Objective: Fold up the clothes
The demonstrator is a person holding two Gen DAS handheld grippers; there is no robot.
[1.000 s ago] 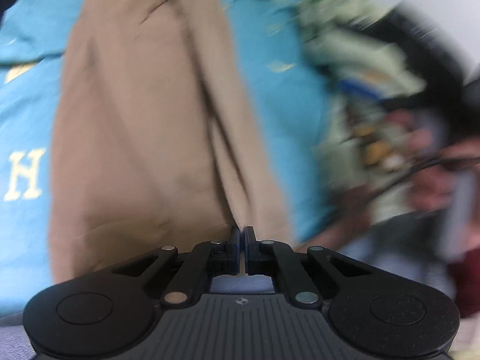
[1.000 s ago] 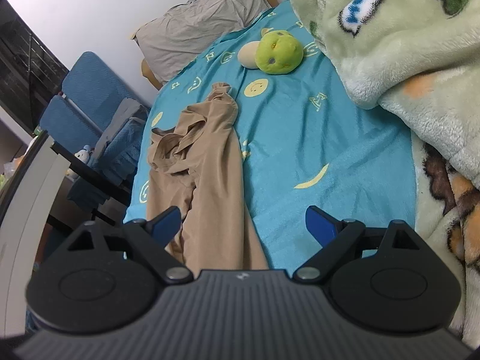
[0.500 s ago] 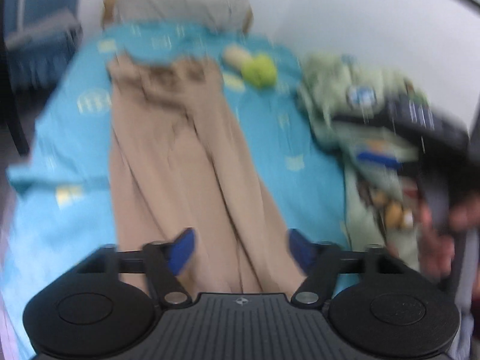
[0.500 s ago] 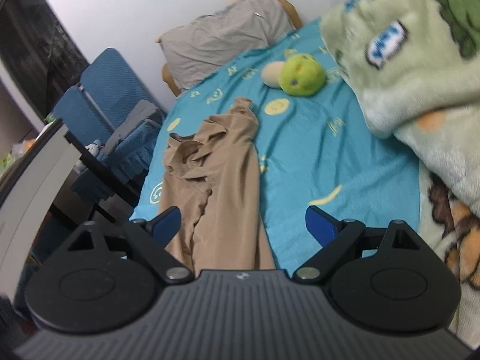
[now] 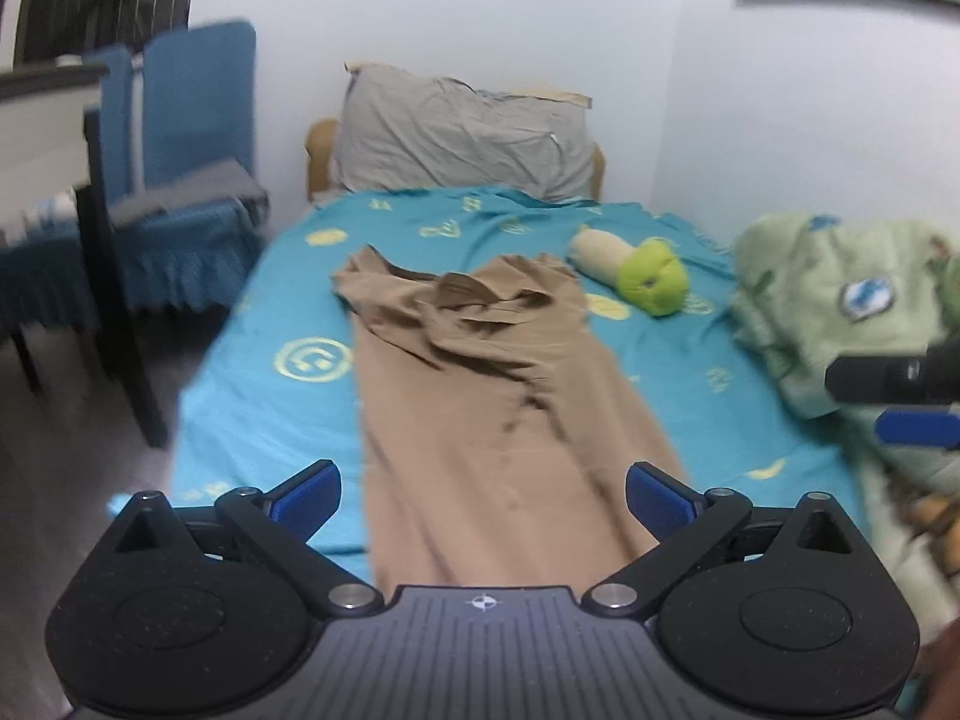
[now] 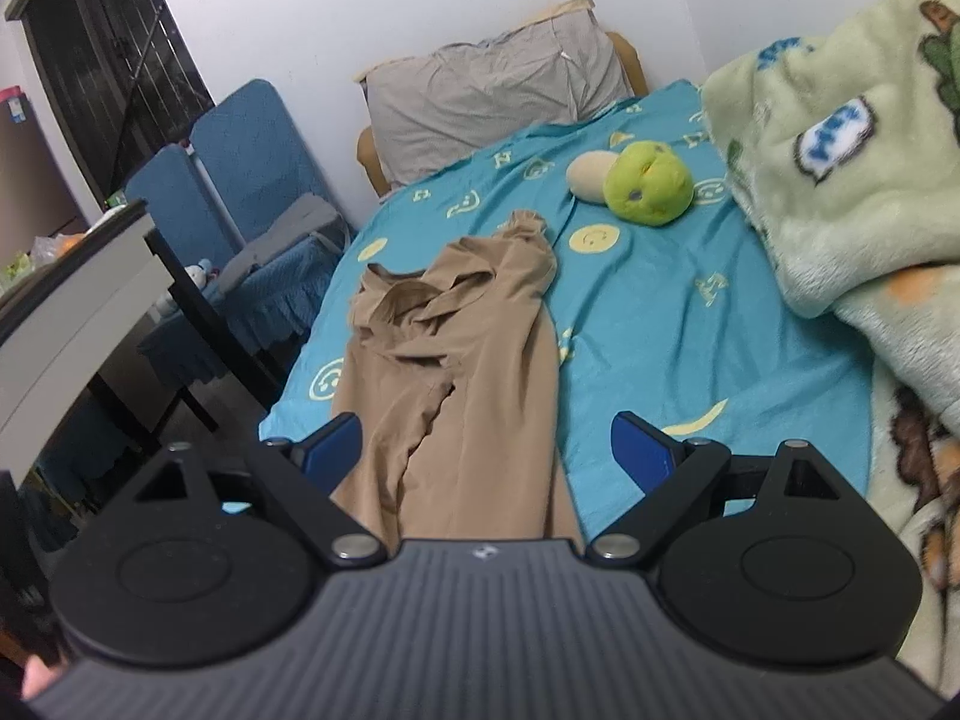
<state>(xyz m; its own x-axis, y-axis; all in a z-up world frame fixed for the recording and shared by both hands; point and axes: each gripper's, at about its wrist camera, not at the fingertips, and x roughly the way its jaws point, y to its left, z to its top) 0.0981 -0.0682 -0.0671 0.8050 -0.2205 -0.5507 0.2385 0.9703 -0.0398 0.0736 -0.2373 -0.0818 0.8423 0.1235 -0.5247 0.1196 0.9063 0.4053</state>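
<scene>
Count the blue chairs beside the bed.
2: both left of the bed, one blue chair nearer the wall, the other blue chair beside it; more may be hidden.

There was one garment (image 5: 492, 414), one pillow (image 5: 462, 132), one plush toy (image 5: 651, 276), one blanket (image 6: 840, 138), two chairs (image 5: 180, 138).

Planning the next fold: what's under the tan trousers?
The tan trousers lie flat on the blue bedsheet; its printed pattern shows around them. Whatever sits directly beneath stays covered.
</scene>
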